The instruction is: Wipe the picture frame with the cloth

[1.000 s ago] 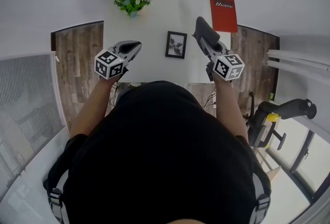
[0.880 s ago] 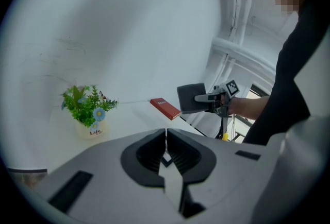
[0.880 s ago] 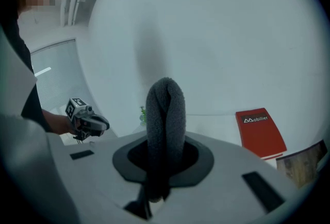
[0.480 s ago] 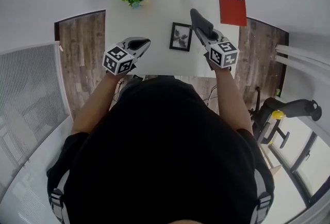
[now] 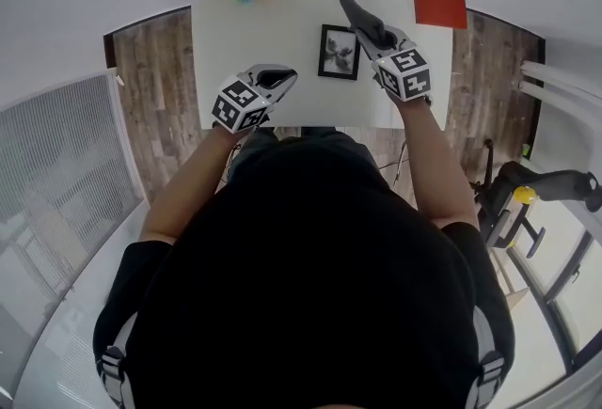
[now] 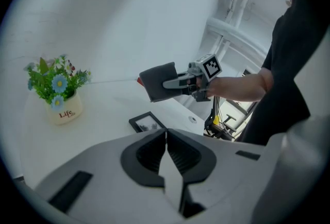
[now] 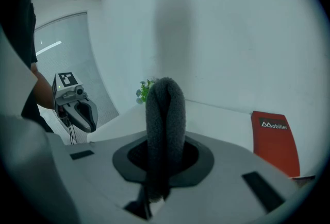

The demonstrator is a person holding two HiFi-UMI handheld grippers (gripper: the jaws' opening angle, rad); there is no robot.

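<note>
Cloth (image 5: 360, 14) clamped in right gripper (image 5: 378, 39) overlaps picture frame (image 5: 337, 55) corner.

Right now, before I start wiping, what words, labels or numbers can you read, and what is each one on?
"Mobilier": white print on the red board at the back of the table.
"Life": on the flower pot; a smaller line beneath it is too blurred to read.
The marker cubes carry square patterns only, no words.
The picture frame shows no readable text.
</note>
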